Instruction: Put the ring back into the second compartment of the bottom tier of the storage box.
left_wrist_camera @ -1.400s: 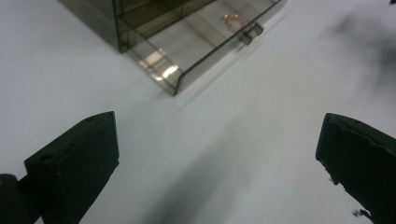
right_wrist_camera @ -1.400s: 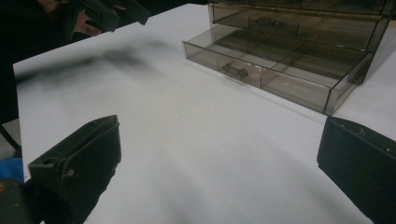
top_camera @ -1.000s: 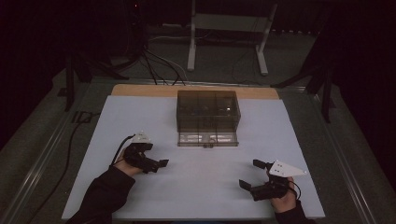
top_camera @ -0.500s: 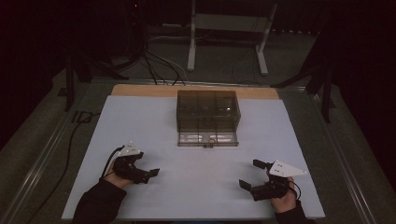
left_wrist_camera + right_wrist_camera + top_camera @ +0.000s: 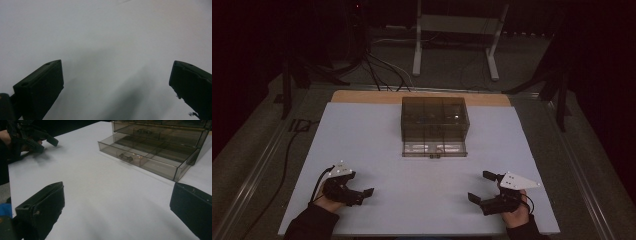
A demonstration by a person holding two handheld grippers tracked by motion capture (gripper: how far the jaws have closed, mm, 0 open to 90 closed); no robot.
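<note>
A smoked see-through drawer cabinet stands at the middle of the white table top. Its bottom drawer is pulled out toward me, and it has a small dark handle on its front. My left gripper rests low at the near left, jaws apart, over bare white surface. My right gripper sits at the near right, jaws wide apart with nothing between them. In the right gripper view I see the open drawer, the cabinet and the left gripper farther off.
A strip of wooden table edge shows behind the white top. Beyond it, on the dark floor, stand a metal stand and several cables. A rail runs along the table's left side.
My left gripper has pulled back toward me and slightly left, away from the cabinet. The right gripper has stayed put.
</note>
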